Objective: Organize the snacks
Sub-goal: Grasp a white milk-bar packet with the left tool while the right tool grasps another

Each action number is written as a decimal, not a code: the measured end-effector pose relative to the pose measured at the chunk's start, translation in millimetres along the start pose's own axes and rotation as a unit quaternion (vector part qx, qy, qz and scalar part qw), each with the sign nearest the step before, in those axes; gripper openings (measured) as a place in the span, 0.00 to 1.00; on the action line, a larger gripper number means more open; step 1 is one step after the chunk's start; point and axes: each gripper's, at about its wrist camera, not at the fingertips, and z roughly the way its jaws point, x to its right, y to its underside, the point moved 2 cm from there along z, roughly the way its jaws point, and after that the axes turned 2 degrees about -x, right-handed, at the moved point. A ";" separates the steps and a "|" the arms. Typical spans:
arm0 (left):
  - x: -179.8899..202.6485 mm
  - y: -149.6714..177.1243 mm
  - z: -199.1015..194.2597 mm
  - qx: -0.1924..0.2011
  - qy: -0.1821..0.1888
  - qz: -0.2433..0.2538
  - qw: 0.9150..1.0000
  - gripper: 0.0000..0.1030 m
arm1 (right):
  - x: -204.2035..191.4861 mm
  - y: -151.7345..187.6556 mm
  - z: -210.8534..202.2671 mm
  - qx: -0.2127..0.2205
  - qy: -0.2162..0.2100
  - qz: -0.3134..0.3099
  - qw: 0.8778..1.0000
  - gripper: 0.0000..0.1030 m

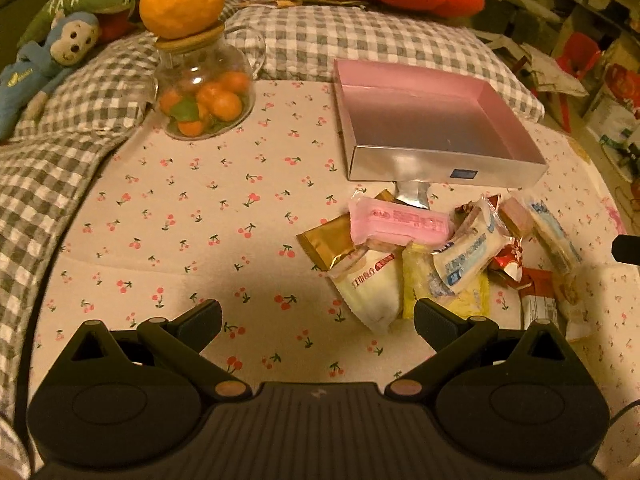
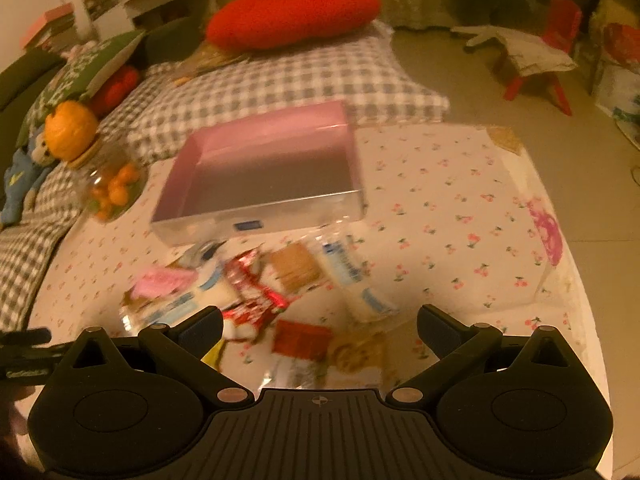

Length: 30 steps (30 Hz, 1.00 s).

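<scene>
On the table (image 1: 168,216), the pink box (image 1: 424,120) sits empty with the pile of snack packets (image 1: 420,248) loose just in front of it; nothing looks sorted yet. The left gripper (image 1: 318,316) and right gripper (image 2: 320,326) both gape wide, holding nothing.

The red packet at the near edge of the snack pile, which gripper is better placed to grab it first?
Probably the right gripper: open, with the red packet between its fingers. The left gripper, also open, faces bare cloth.
</scene>
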 end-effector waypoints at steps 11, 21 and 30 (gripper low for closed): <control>-11.1 -9.3 17.3 0.008 0.105 -0.012 0.994 0.89 | 17.2 2.4 27.3 -0.045 -0.002 0.011 0.999 1.00; 33.2 -13.1 17.3 0.039 0.118 0.112 0.986 0.74 | 26.9 -15.4 52.6 -0.066 -0.010 0.024 0.997 1.00; 72.2 -12.9 24.8 0.067 0.128 0.229 0.963 0.61 | 30.7 -19.7 89.3 -0.104 -0.007 -0.005 0.995 1.00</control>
